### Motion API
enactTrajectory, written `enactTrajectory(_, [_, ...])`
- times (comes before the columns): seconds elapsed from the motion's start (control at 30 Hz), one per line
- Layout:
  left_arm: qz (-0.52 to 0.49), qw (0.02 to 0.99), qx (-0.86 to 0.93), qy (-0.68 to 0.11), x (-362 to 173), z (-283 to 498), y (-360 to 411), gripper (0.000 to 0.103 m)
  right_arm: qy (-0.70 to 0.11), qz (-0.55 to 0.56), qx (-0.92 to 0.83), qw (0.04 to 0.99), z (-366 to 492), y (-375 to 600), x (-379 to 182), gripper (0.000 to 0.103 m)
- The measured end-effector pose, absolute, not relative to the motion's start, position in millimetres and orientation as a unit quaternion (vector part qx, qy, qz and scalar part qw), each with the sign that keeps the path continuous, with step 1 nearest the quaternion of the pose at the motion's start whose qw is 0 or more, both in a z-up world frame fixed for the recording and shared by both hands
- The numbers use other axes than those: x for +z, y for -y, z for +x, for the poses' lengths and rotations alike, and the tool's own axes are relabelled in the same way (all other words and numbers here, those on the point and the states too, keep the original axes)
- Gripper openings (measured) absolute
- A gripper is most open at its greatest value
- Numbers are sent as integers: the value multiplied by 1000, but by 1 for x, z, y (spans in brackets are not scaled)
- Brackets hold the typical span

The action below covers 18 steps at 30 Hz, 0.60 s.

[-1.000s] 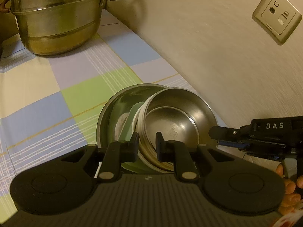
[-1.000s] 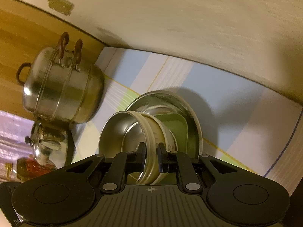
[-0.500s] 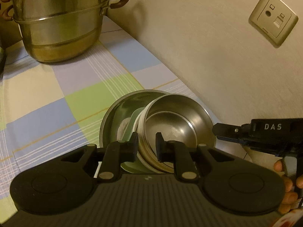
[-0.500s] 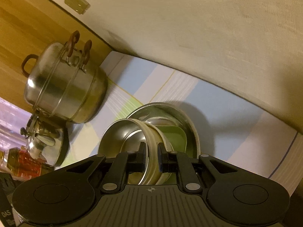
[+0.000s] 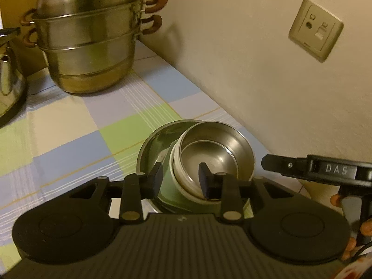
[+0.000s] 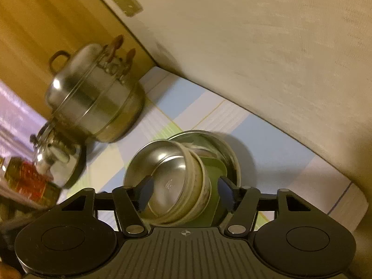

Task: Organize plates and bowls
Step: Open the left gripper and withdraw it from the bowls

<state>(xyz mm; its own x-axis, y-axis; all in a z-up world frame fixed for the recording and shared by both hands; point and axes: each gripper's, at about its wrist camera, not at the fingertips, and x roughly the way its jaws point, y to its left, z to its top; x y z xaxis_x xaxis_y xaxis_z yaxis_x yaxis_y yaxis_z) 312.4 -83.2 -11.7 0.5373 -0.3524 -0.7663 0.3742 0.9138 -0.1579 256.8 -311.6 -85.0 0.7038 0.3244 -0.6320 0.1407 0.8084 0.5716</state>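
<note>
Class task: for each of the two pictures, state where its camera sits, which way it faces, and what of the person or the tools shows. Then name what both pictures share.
Left wrist view: sits on the left claw, looks down its open fingers at the stacked steel bowls by the wall; the right claw and fingers of a hand show at right.
Right wrist view: sits on the right claw, tilted, faces the same stack from the other side; only its own open fingers show.
Shared: bowls, steamer pot, kettle, checked cloth.

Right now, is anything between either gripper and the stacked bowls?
Nothing visible. The left gripper and right gripper have just been opening, each straddling the steel bowl's rim, pads apart from it.
</note>
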Motion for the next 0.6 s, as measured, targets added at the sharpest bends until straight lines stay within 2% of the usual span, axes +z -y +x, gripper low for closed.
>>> enactTrajectory(0.1, [10, 880, -201, -429, -4, 296, 78, 37, -379, 279, 62, 880, 243, 305, -79, 65])
enactTrajectory(0.33, [3, 883, -186, -431, 4, 254, 67, 38, -381, 201, 75, 899, 207, 285, -66, 67])
enactTrajectory(0.6, [-6, 884, -172, -435, 8, 206, 59, 38, -392, 162, 104, 899, 171, 267, -62, 67])
